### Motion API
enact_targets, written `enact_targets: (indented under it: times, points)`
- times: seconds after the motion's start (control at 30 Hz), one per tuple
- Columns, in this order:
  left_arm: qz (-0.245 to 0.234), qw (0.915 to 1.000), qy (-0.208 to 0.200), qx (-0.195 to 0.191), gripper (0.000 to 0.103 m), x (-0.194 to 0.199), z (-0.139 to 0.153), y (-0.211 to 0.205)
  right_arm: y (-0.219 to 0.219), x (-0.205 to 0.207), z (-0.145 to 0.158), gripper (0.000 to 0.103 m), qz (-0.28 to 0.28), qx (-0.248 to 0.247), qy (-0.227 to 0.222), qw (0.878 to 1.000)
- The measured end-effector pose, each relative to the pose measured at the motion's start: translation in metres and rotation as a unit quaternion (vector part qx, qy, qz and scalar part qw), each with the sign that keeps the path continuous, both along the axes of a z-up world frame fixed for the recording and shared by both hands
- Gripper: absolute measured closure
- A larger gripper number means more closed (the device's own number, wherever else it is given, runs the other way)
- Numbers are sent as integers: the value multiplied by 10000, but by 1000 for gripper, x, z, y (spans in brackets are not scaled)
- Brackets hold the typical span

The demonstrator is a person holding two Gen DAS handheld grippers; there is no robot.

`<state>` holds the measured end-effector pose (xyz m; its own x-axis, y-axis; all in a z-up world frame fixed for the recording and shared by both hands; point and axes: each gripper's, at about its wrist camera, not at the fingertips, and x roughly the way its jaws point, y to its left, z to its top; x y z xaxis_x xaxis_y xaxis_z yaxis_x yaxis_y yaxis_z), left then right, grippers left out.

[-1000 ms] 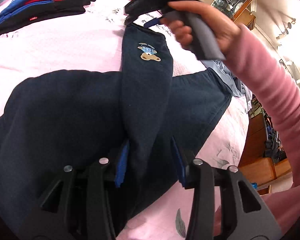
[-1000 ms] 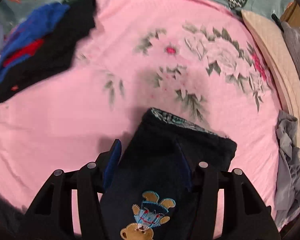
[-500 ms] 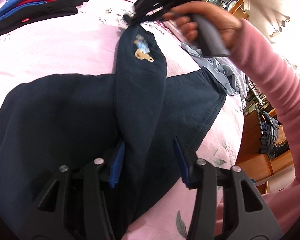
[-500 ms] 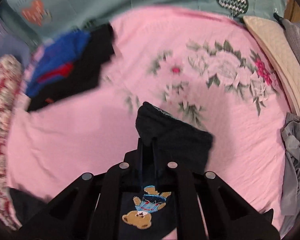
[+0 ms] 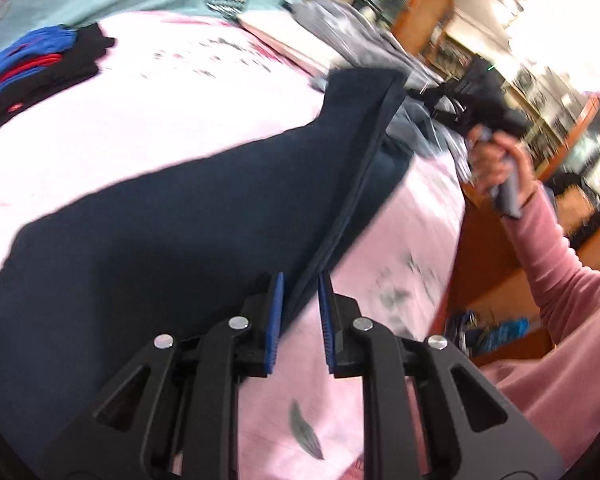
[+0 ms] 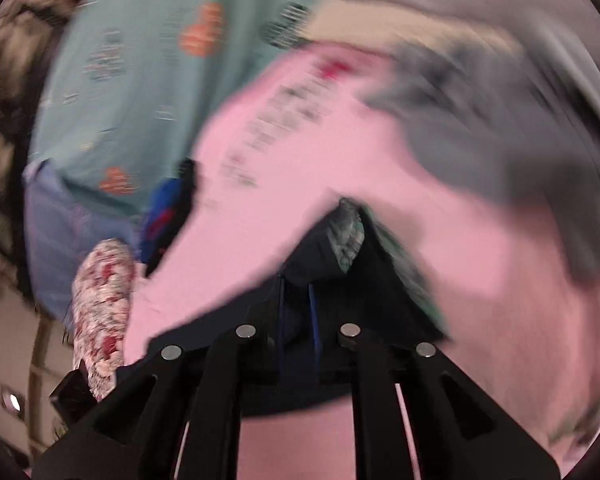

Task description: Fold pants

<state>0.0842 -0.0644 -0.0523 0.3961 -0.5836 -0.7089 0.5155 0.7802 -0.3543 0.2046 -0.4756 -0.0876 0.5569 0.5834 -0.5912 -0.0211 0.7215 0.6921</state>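
Dark navy pants (image 5: 172, 220) lie spread on a pink floral bedsheet (image 5: 180, 96). My left gripper (image 5: 299, 312) is shut on the pants' lifted edge, which runs taut up and away to the far right. In the right wrist view, blurred by motion, my right gripper (image 6: 296, 320) is shut on the other end of the pants (image 6: 348, 276), whose patterned inner lining shows. A hand in a pink sleeve (image 5: 556, 280) holds the right gripper's grey handle (image 5: 504, 188) at the right of the left wrist view.
A folded stack of blue, red and black clothes (image 5: 28, 76) rests at the bed's far left. Grey garments (image 5: 380, 44) pile at the bed's right side. A teal blanket (image 6: 132, 80) covers the head end. Wooden furniture (image 5: 496, 264) stands beyond the right edge.
The left gripper closed on the pants. Both grippers swung the raised pant leg rightward, pulling it taut. The bear emblem is out of sight.
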Motion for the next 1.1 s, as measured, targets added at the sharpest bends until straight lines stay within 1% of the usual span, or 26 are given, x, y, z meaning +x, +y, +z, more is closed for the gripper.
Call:
enact_targets:
  times: [0.03, 0.07, 0.1, 0.13, 0.17, 0.2, 0.27, 0.3, 0.33, 0.37, 0.4, 0.43, 0.53, 0.6, 0.63, 0.67, 0.73, 0.77, 0.8, 0.83, 0.87, 0.9, 0.97, 1.0, 1.03, 1.1]
  points:
    - [-62, 9999, 38, 80, 85, -1, -3, -5, -7, -1, -14, 86, 33, 315, 192, 9993]
    - [-115, 9998, 91, 150, 83, -3, -6, -9, -6, -4, -17, 81, 85, 516, 169, 9985]
    - [-120, 9997, 106, 192, 80, -3, -7, -11, -7, -3, -16, 60, 120, 675, 77, 9976]
    - [-107, 9996, 110, 235, 78, -3, -7, -12, -7, -2, -13, 45, 102, 737, -7, 9972]
    - [-72, 9995, 108, 279, 76, -3, -7, -14, -7, 1, -8, 45, 66, 827, -150, 9964]
    - [-34, 9995, 98, 296, 72, -2, -6, -14, -5, 8, -6, 45, 92, 887, -164, 9959]
    - [77, 9994, 58, 323, 65, -1, -5, -14, -2, 23, -4, 45, 154, 875, -58, 9960]
    - [111, 9994, 50, 336, 63, -1, -5, -14, 3, 29, -4, 49, 131, 737, 33, 9972]
    - [136, 9993, 46, 356, 62, -1, -6, -14, 8, 36, -3, 69, 130, 565, 77, 9983]
    - [164, 9991, 53, 376, 60, 0, -8, -15, 15, 44, 3, 85, 193, 298, 76, 9993]
    - [185, 9991, 65, 382, 60, 0, -11, -13, 18, 48, 8, 93, 314, 107, 48, 9994]
    - [223, 9990, 78, 376, 60, 1, -13, -12, 22, 48, 16, 94, 409, 45, -49, 9991]
    - [303, 9991, 158, 252, 60, 3, -11, -8, 17, 23, 64, 94, 621, 161, -935, 9935]
    - [334, 9990, 161, 265, 57, 2, -10, -8, 6, 7, 68, 94, 527, 236, -1112, 9921]
    - [316, 9990, 162, 267, 57, 1, -10, -8, 1, 2, 61, 94, 483, 279, -1052, 9929]
    - [295, 9991, 144, 276, 57, 1, -9, -8, -4, -1, 47, 94, 373, 157, -895, 9952]
    - [217, 9992, 125, 315, 53, 0, -10, -10, -8, -1, 14, 86, 122, -569, -504, 9970]
    - [196, 9992, 133, 314, 52, 0, -11, -10, -8, 2, -5, 88, 11, -1084, -225, 9939]
    - [191, 9992, 129, 312, 52, 0, -12, -10, -12, 1, -13, 87, 23, -1078, -224, 9939]
    - [180, 9993, 134, 310, 52, 0, -12, -10, -16, -1, -12, 78, -17, -966, -274, 9949]
    - [165, 9992, 162, 331, 52, 0, -11, -9, -19, -5, -5, 70, -162, -1017, -198, 9945]
    - [166, 9991, 169, 349, 51, 0, -9, -8, -21, -11, 11, 63, -450, -1271, -261, 9905]
    - [224, 9991, 65, 360, 47, -4, 1, -2, -15, -23, 38, 60, -653, -1539, -796, 9827]
    - [245, 9992, -26, 327, 45, -7, 6, 1, -4, -28, 53, 60, -599, -1708, -1103, 9773]
    - [269, 9991, -143, 281, 43, -10, 13, 4, 7, -29, 62, 60, -496, -1797, -1283, 9741]
    - [424, 9978, -456, 230, 33, -13, 28, 10, 40, -30, 76, 59, 27, -1775, -1674, 9698]
